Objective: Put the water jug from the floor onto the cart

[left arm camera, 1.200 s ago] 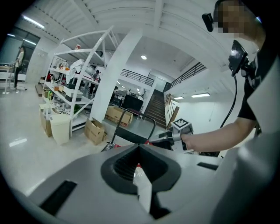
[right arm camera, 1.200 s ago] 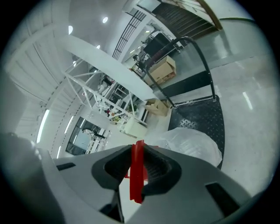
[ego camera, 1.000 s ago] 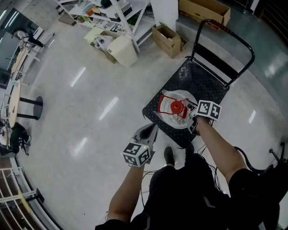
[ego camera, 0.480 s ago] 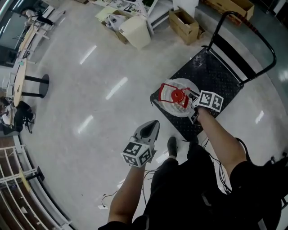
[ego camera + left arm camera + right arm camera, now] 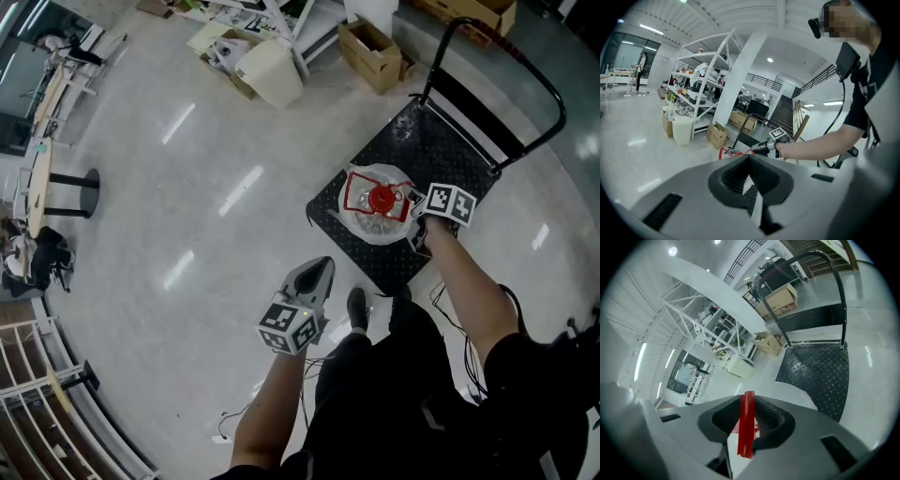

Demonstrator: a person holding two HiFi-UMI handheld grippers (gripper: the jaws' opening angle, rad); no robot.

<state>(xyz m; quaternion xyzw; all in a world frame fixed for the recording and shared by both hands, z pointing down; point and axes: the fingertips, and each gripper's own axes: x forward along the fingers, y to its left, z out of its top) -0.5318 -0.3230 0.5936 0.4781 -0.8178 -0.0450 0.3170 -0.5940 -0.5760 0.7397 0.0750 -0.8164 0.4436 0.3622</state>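
The clear water jug (image 5: pixel 373 221), with a red cap and a red carry handle (image 5: pixel 361 192), is at the near left corner of the cart's black checker-plate deck (image 5: pixel 441 155); whether its base rests there I cannot tell. My right gripper (image 5: pixel 413 202) is shut on the red handle (image 5: pixel 746 425), with the jug's pale body (image 5: pixel 790 397) just below. My left gripper (image 5: pixel 317 269) hangs over the bare floor left of the cart, jaws together with nothing in them (image 5: pixel 749 174). From there the right gripper (image 5: pixel 764 146) and the jug's handle (image 5: pixel 729 152) show ahead.
The cart's black push bar (image 5: pixel 502 66) rises at the far end of the deck. Cardboard boxes (image 5: pixel 373 52), a white bin (image 5: pixel 272 73) and shelving stand beyond. A round table (image 5: pixel 36 178) is at the left. My shoe (image 5: pixel 356 307) and cables lie near the cart's front.
My right gripper has sunk with the jug and shifted a little right along the deck's near corner. The left gripper has stayed almost where it was.
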